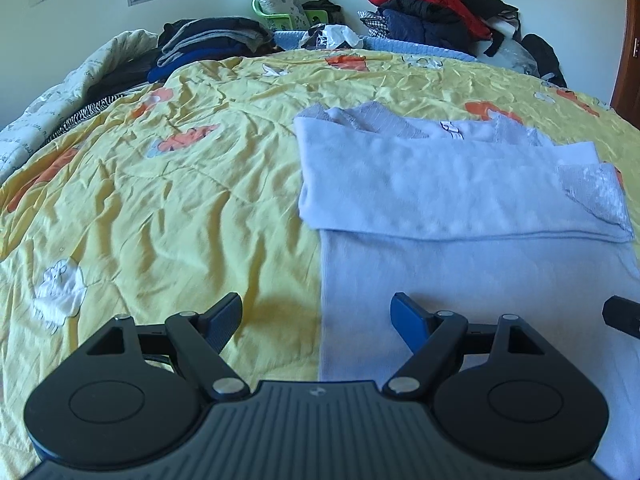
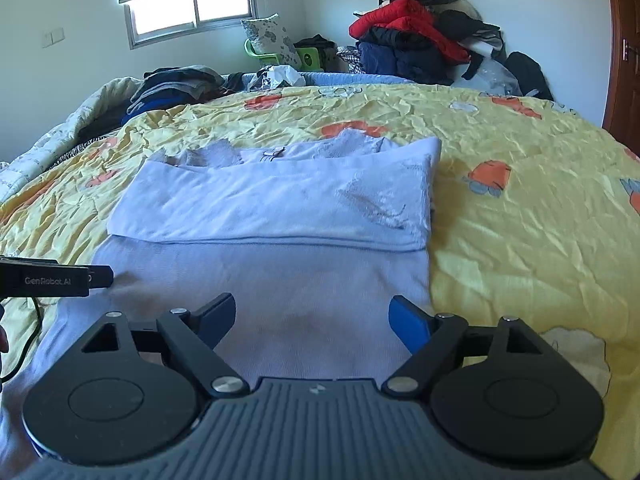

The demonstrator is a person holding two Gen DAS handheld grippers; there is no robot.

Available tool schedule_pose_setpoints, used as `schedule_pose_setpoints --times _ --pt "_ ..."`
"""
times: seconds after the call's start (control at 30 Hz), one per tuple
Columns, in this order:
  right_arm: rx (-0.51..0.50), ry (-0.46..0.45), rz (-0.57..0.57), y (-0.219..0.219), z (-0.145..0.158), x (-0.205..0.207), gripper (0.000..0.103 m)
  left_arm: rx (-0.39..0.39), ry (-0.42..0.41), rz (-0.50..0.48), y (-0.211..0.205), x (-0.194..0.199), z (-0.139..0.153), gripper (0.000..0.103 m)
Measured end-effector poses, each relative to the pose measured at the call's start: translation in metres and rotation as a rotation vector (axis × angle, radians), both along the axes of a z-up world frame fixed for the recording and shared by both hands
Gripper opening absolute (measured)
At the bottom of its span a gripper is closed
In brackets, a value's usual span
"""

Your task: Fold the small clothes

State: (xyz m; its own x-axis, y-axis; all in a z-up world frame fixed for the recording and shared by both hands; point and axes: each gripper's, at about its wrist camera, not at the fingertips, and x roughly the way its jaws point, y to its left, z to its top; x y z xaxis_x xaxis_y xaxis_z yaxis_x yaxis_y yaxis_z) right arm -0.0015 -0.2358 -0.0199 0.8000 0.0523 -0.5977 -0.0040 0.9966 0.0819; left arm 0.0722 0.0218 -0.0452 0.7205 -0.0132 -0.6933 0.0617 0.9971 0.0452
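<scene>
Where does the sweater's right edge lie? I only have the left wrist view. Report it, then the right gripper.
Observer: The sweater ends in a straight right edge, with bare quilt beyond it.
Operator: Now the right gripper.
Observer: The right gripper is open above the sweater's near half, with nothing between its jaws.
Operator: Check the folded band's right end.
Observer: The folded band ends about flush with the right edge of the layer beneath it.
</scene>
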Motion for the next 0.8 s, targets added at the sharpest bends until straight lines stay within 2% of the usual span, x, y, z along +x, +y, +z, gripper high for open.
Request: schedule_pose_setpoints --times 0.23,0.5,0.8 --pt "-0.001 -0.005 -0.008 0.0 0.0 -0.011 0.087 -0.008 -0.003 -0.009 0.004 -0.013 0.003 0.082" --pt "-0.009 -0.002 -0.016 -0.004 0.0 -0.031 0.088 -0.003 -0.01 -0.071 0.016 -0.044 0.005 0.082" --pt "-0.012 0.006 -0.011 -0.002 -0.004 -0.051 0.089 -0.04 0.011 -0.055 0.032 -0.067 -0.002 0.082"
